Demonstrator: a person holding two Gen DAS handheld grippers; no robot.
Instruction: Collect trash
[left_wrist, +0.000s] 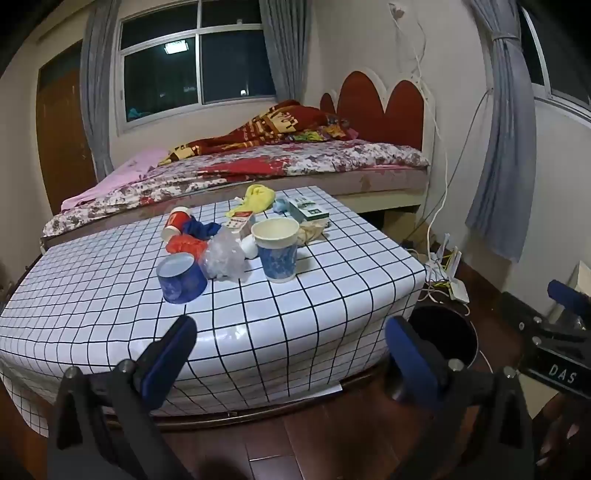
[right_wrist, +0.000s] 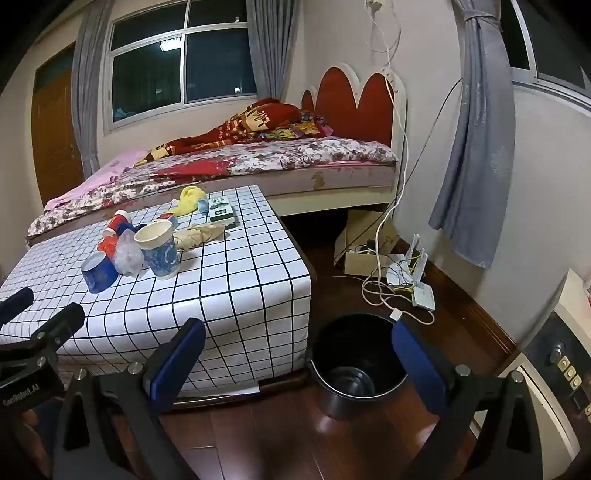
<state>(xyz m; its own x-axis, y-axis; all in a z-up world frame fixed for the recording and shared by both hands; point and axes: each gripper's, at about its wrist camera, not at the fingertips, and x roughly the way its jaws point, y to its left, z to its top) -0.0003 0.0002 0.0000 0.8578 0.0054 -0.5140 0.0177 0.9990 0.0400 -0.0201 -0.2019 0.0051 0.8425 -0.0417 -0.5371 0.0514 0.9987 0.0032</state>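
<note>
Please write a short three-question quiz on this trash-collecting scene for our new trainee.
1. True or false: the black bin stands on the table.
2. Which cup stands upright: A) the blue paper cup with the cream rim, B) the red cup?
3. Fill in: both the left gripper and the right gripper are ____.

Key: 1. False, it is on the floor beside the table. 2. A. 3. Open, holding nothing.

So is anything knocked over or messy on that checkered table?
Yes. Two paper cups lie on their sides: a blue cup near the front and a red cup farther back. Crumpled clear plastic and wrappers are heaped between them. One blue cup stands upright. The black bin on the floor looks empty.
</note>
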